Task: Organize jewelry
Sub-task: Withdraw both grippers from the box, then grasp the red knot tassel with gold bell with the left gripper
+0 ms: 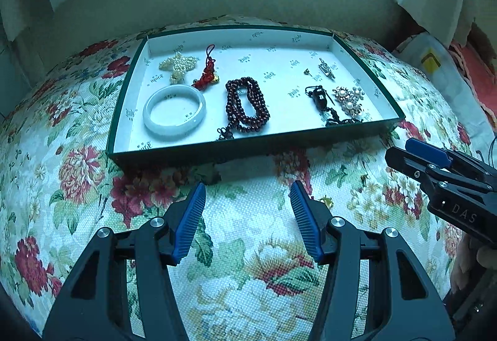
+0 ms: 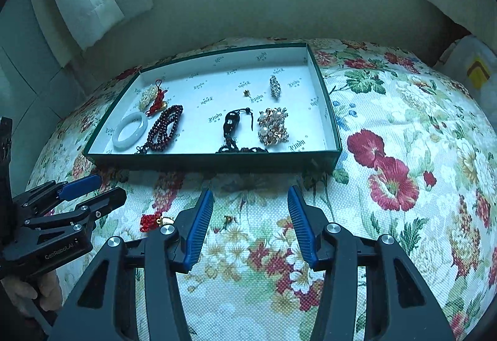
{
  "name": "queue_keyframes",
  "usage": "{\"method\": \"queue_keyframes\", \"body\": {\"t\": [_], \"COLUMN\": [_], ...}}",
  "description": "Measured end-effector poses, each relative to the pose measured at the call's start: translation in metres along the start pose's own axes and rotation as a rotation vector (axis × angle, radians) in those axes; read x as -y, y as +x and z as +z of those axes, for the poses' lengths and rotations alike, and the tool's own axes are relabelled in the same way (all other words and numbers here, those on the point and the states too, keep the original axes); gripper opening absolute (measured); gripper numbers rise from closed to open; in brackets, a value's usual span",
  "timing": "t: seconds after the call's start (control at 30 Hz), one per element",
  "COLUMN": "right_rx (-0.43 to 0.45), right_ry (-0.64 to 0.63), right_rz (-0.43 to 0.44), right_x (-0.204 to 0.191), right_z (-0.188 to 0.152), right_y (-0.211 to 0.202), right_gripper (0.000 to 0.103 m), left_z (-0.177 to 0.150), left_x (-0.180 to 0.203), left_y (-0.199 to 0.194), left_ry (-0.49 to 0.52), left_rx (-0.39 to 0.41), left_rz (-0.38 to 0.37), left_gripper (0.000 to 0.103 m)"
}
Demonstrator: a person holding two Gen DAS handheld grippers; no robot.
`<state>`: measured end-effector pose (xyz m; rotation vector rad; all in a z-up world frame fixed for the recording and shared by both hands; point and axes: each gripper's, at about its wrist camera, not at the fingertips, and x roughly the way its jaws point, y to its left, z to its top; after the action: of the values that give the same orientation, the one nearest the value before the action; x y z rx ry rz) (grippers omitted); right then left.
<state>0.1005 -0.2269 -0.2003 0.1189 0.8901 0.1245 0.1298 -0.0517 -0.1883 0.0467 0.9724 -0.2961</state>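
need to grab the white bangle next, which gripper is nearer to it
Left. The left gripper hovers empty in front of the tray's bangle end; the right gripper sits further along, before the brooch end.

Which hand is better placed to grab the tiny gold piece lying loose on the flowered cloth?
Right. The tiny gold piece lies framed between the right gripper's open blue fingers; the left gripper sits off to one side of it.

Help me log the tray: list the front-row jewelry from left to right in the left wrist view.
White bangle → dark red bead strand → black pendant → pearl and crystal cluster.
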Motion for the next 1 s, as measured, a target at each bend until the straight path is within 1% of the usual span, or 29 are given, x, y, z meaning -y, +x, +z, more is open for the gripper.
{"method": "queue_keyframes", "body": {"t": [0.17,0.43,0.73,1.0], "right_rx": [-0.007,0.001,-0.002,-0.004], "right_ry": [0.007,0.013,0.020,0.021], "right_rz": [0.004,0.010,0.007,0.006], "right_x": [0.000,0.002,0.005,0.006], "right_z": [-0.007,-0.005,-0.006,-0.006], "right_y": [-0.004,-0.008,-0.006,-0.004], "right_gripper": [0.050,0.050,0.050,0.050], "left_z": [-0.011,-0.020,-0.021,-0.017], "left_x": [0.007,0.018,0.017,0.021], "left_y": [-0.004,-0.003,0.012,0.017], "left_ry": [0.004,0.014,0.003,0.014], "left_rx": [-0.017,-0.040,-0.072,-0.067], "left_rz": [-0.008,-0.018,-0.010,-0.027], "left_gripper": [0.056,0.056,0.056,0.056]}}
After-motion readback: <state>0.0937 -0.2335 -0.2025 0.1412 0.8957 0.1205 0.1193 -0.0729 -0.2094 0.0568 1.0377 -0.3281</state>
